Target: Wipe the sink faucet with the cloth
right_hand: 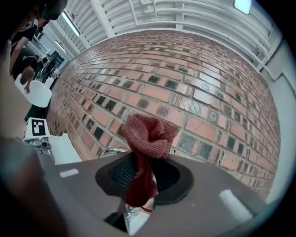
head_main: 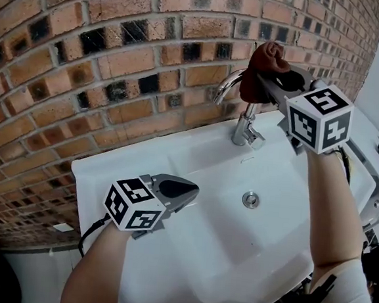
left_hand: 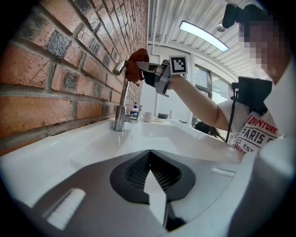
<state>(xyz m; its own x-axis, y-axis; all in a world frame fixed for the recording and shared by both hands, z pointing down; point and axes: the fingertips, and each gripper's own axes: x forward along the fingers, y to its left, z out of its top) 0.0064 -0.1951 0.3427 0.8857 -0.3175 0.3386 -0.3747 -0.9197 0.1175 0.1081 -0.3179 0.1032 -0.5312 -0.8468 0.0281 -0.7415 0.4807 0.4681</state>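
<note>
In the head view, the wiping step looks under way or just about to start. The right hand-held gripper (head_main: 269,81) holds a bunched dark-red cloth (head_main: 266,63) up at the top of the curved chrome faucet (head_main: 243,127), which stands at the back edge of the white sink (head_main: 142,170), close to the brick wall (head_main: 105,54). The cloth appears to rest against the arch of the spout. The left hand-held gripper (head_main: 181,191) hovers over the sink's left part, well apart from the faucet and holding nothing.

In the left gripper view, that gripper's jaws are pressed together with nothing between them. Beyond them, the faucet (left_hand: 121,111) rises from the back edge of the sink, and the cloth (left_hand: 135,64) covers the top of its bend.

In the right gripper view, the jaws are pinched on the cloth (right_hand: 147,139). A wad of it bulges above them and a tail hangs below. A sliver of chrome spout (right_hand: 109,151) shows just beside the wad.

The next move probably calls for keeping that pinch firm. The wad would be drawn along the arch, then down the stem to the base, staying pressed to the metal.
</note>
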